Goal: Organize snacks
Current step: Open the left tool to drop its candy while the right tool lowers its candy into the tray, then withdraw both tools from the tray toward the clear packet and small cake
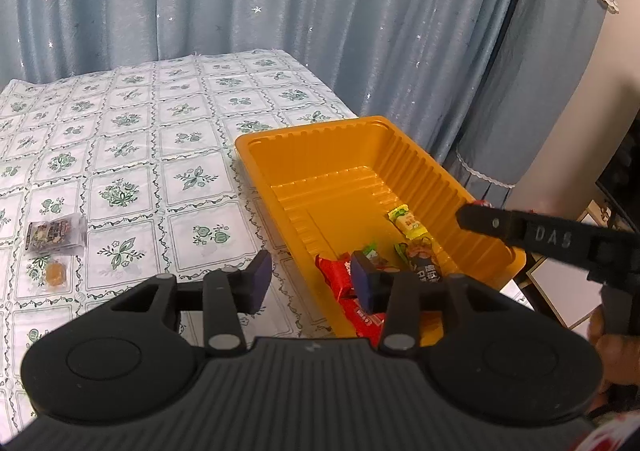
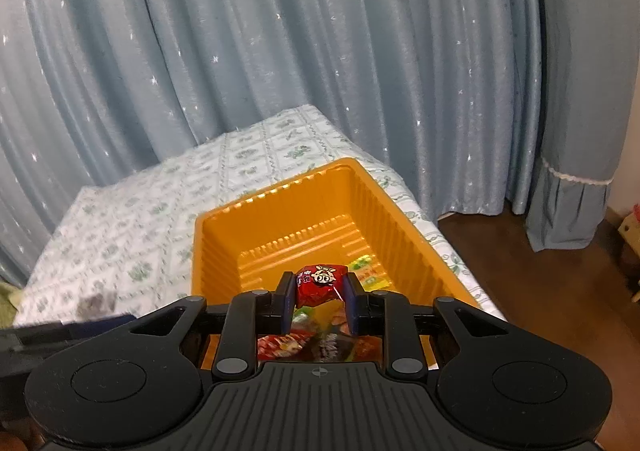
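An orange ribbed tray [image 1: 304,133] stands at the table's right edge and holds several wrapped snacks [image 1: 408,225]. My left gripper [image 1: 310,281] is open and empty, straddling the tray's near left wall. My right gripper [image 2: 318,301] is shut on a red wrapped candy [image 2: 320,283] with a cartoon cow face and holds it above the tray [image 2: 218,247]. In the left wrist view the right gripper [image 1: 474,217] reaches over the tray's right rim. A dark snack packet [image 1: 52,237] and a small orange candy [image 1: 56,273] lie on the cloth at left.
The table wears a white cloth with green floral squares [image 1: 132,155]. Blue star-patterned curtains [image 1: 280,3] hang close behind. Brown floor [image 2: 560,291] lies right of the table. A person's hand [image 1: 614,351] holds the right gripper's handle.
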A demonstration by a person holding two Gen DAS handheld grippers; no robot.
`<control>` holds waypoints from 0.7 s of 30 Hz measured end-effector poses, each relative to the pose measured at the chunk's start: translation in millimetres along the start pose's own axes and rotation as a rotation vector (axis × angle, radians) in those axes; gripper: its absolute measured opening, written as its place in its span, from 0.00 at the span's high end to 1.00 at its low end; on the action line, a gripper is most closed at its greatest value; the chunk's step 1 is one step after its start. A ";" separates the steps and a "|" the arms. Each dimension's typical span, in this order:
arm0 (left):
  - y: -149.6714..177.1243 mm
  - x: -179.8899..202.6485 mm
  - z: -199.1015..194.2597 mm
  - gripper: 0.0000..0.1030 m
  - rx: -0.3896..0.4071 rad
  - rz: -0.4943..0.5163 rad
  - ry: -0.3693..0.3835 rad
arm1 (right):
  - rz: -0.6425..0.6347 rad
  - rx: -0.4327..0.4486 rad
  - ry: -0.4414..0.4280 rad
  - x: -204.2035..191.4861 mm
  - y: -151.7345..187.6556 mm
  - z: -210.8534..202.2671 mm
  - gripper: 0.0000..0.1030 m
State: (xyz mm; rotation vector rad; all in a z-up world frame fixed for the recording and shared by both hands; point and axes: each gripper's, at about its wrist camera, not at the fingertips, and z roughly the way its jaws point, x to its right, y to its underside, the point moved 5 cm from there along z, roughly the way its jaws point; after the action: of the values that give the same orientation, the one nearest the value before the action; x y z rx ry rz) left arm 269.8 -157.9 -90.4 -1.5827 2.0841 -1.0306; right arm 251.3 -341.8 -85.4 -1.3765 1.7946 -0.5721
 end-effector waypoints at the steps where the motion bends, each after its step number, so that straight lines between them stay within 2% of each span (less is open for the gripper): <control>1: 0.5 -1.2 0.2 0.56 0.000 -0.002 -0.004 | 0.015 0.007 -0.015 0.5 -1.4 0.5 0.76; 4: 2.2 -4.7 -0.1 0.43 -0.002 -0.009 -0.017 | 0.041 0.015 -0.020 2.4 -4.6 1.1 0.75; 6: 4.1 -6.7 -1.6 0.39 -0.003 -0.012 -0.022 | 0.046 0.020 -0.015 3.6 -5.4 -0.4 0.66; 7: 4.9 -7.8 -2.8 0.38 -0.002 -0.015 -0.023 | 0.050 0.025 -0.013 4.5 -5.6 -1.9 0.57; 8: 5.9 -9.0 -4.3 0.38 -0.003 -0.020 -0.026 | 0.052 0.029 -0.013 5.1 -5.9 -3.6 0.52; 21: 19.3 -13.9 -46.1 0.28 0.026 -0.046 -0.036 | 0.066 0.029 0.030 14.4 3.0 -46.7 0.49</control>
State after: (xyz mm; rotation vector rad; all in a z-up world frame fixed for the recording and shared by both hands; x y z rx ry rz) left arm 231.5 -126.6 -74.7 -1.6324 2.0115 -1.0322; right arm 210.6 -359.5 -64.6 -1.2903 1.8415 -0.5835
